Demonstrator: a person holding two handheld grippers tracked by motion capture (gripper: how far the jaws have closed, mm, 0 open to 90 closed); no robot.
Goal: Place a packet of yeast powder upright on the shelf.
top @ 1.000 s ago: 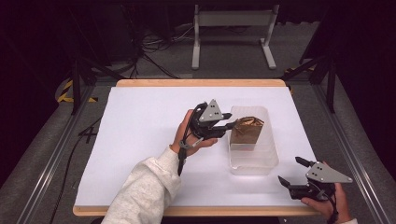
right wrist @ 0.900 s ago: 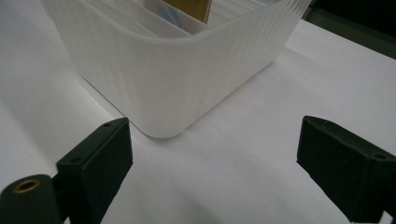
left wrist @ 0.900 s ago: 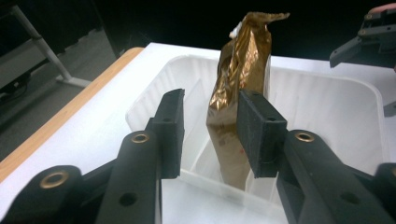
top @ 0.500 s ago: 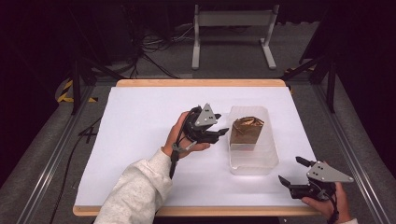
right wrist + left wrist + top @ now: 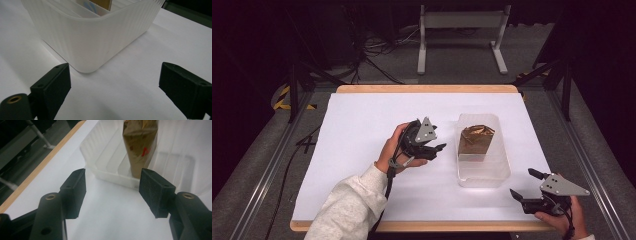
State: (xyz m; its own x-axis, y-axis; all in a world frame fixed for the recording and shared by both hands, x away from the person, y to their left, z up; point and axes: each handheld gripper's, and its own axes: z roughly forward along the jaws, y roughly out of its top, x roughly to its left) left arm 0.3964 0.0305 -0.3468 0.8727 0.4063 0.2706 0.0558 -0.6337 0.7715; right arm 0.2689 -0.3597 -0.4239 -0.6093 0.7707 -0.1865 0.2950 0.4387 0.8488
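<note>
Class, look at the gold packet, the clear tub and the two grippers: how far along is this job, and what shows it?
Done: the gold packet stands upright inside the clear tub. In hand: nothing; the left gripper has just been opening, its jaws empty beside the tub. The right gripper waits open near the table's front edge. Left: probably only drawing the left gripper away.

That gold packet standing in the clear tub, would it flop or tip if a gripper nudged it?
The gold packet stands tall and narrow in the clear tub, so a nudge would probably tip it. Its crumpled top suggests thin, crinkly foil that likely dents easily. It is probably light.
</note>
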